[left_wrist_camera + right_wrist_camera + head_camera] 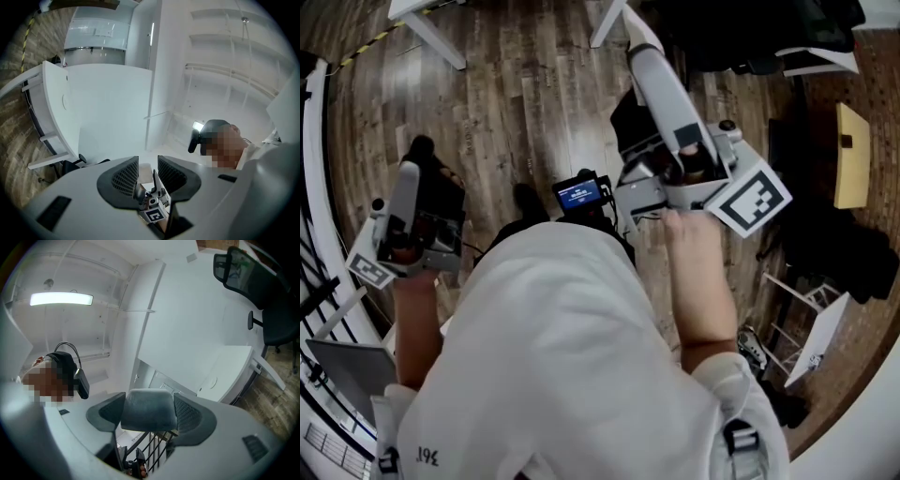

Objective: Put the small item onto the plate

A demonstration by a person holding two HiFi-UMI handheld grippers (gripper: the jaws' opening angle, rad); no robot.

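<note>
Left gripper (148, 165): held up at the person's left side; its jaws stand a narrow gap apart with nothing clamped between them.
Curved desk (103, 108): a white panel beyond the left jaws, standing on wood flooring.
Floor (516, 94): grey-brown wooden planks, seen in the head view past the person's white shirt (581, 375).
Table legs (436, 37): white and slanting, at the top of the head view.
Screen (579, 194): a small blue-lit device between the two grippers, just above the shirt.
Right gripper (149, 404): held up in the right hand (686, 230); its jaws are pressed onto the small item.
Small item (149, 416): a grey, soft-looking block pinched between both pads, in the air.
Ceiling light (61, 298): a long lit strip at the upper left of the right gripper view.
Office chair (276, 319): black, at the right edge beside a white tabletop (229, 366).
</note>
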